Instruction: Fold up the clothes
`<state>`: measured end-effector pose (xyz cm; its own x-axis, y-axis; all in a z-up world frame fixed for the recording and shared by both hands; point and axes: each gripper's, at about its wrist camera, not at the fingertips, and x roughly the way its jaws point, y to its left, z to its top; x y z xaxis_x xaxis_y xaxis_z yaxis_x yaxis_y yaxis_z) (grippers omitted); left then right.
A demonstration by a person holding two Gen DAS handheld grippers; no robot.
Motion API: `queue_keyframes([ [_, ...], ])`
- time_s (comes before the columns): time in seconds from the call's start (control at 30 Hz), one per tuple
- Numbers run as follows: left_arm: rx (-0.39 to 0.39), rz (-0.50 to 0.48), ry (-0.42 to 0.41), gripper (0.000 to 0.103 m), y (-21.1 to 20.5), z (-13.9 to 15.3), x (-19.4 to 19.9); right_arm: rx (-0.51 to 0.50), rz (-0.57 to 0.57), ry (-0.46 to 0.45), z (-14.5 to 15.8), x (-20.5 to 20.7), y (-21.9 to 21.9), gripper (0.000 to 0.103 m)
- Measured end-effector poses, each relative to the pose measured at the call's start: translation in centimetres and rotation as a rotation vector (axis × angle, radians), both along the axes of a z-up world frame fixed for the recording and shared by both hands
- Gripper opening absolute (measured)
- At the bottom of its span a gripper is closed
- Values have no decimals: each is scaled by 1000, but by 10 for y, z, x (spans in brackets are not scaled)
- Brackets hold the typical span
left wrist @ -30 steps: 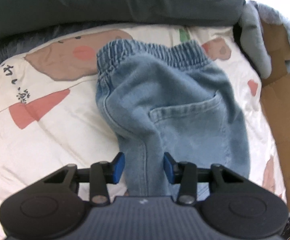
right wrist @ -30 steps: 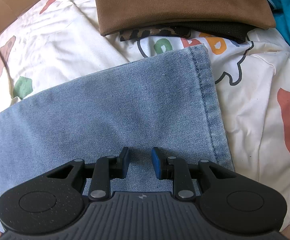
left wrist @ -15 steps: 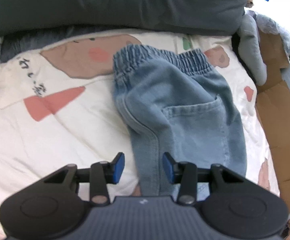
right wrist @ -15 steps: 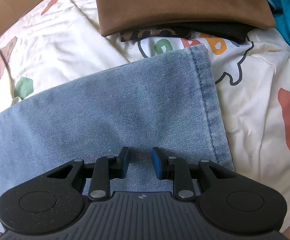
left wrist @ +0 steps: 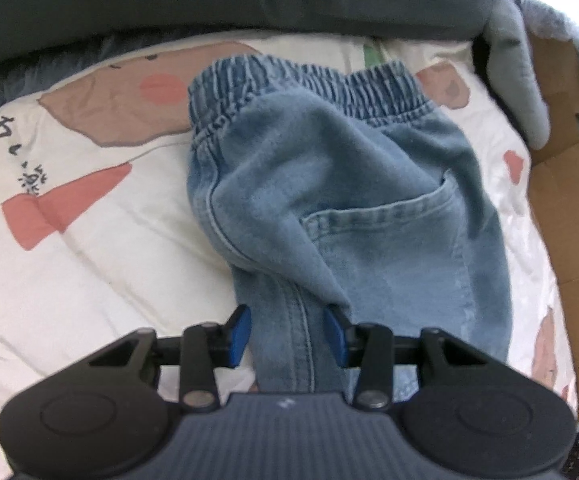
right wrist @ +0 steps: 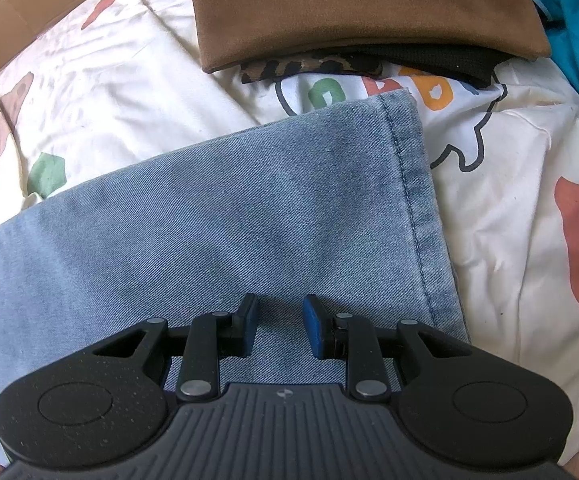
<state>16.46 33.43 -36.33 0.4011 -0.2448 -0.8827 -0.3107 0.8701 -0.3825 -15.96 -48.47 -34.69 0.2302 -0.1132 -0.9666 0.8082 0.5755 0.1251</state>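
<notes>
One pair of light blue jeans (left wrist: 329,208) lies on the cartoon-print bedsheet (left wrist: 89,272): its gathered waistband (left wrist: 301,80) is far ahead of the left gripper (left wrist: 288,327), whose jaws stand apart with a bunched seam of the denim running between the two blue pads, though whether they press it cannot be told. The right gripper (right wrist: 279,326) hovers over the one flat trouser leg (right wrist: 225,216), jaws apart and holding nothing, with the hem (right wrist: 417,200) ahead to their right. Beyond that lies one stack of three folded garments: brown garment (right wrist: 353,4) on top, a black one (right wrist: 441,60) and a leopard-print one (right wrist: 313,67) beneath.
</notes>
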Motion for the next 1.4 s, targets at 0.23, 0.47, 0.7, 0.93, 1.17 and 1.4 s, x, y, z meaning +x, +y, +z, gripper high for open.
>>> queue_keyframes([
  [0.23,87,-29,63,36,-21,-8,17,-3,0,-4,0,-7,3,32],
  [0.47,62,14,77,7,-20,-2,14,-5,-8,-19,1,-16,6,33],
  [0.7,89,33,52,5,1,22,-14,5,-10,-33,1,-26,7,33],
  [0.93,129,19,34,1,11,42,-29,6,-5,-35,0,-36,12,33],
  [1.17,185,17,89,2,6,14,-13,10,-1,-24,2,-42,14,33],
  [1.4,237,12,146,6,-5,1,7,11,2,-15,2,-48,17,33],
])
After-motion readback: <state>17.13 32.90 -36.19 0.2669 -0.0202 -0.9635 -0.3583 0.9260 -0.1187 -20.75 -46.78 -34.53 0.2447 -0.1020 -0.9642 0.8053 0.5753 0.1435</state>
